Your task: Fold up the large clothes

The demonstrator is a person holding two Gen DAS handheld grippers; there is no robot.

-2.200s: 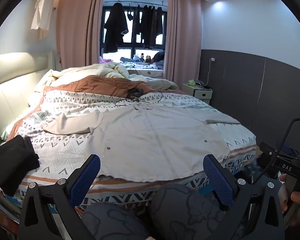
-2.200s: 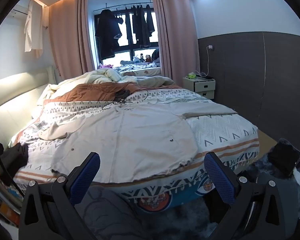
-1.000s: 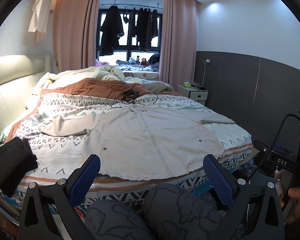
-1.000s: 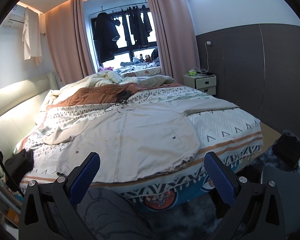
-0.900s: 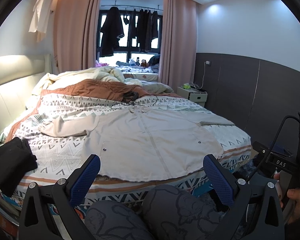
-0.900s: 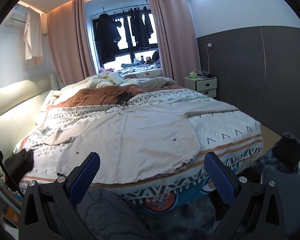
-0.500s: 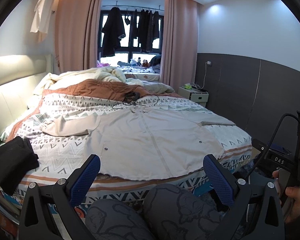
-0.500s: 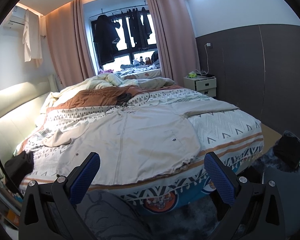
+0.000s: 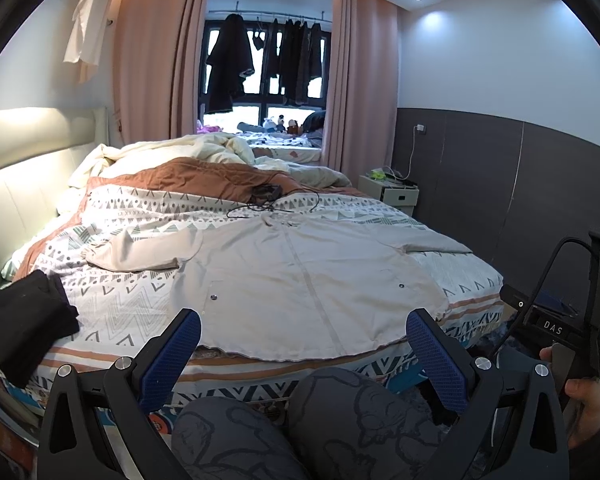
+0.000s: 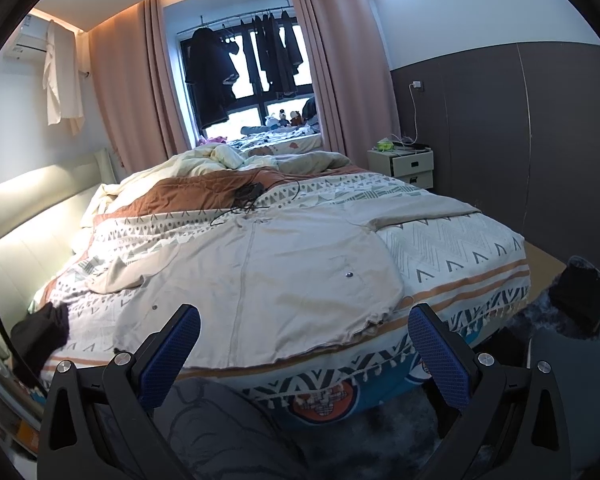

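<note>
No fold has been made yet — the beige coat (image 9: 300, 280) lies spread flat and face up on the patterned bed (image 9: 112, 312), its hem at the bed's near edge and its collar toward the brown blanket (image 9: 196, 178), so the whole job looks to be ahead. Both sleeves reach out sideways across the bed, a seam runs down its middle, and a snap shows on each front panel. The left gripper (image 9: 301, 356) and right gripper (image 10: 303, 354) hover short of the bed's near edge — jaws spread wide, nothing held.

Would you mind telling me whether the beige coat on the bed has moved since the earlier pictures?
No. The coat lies spread flat as before, collar by the black cable and hem at the bed's near edge; only the cameras shifted slightly.
</note>
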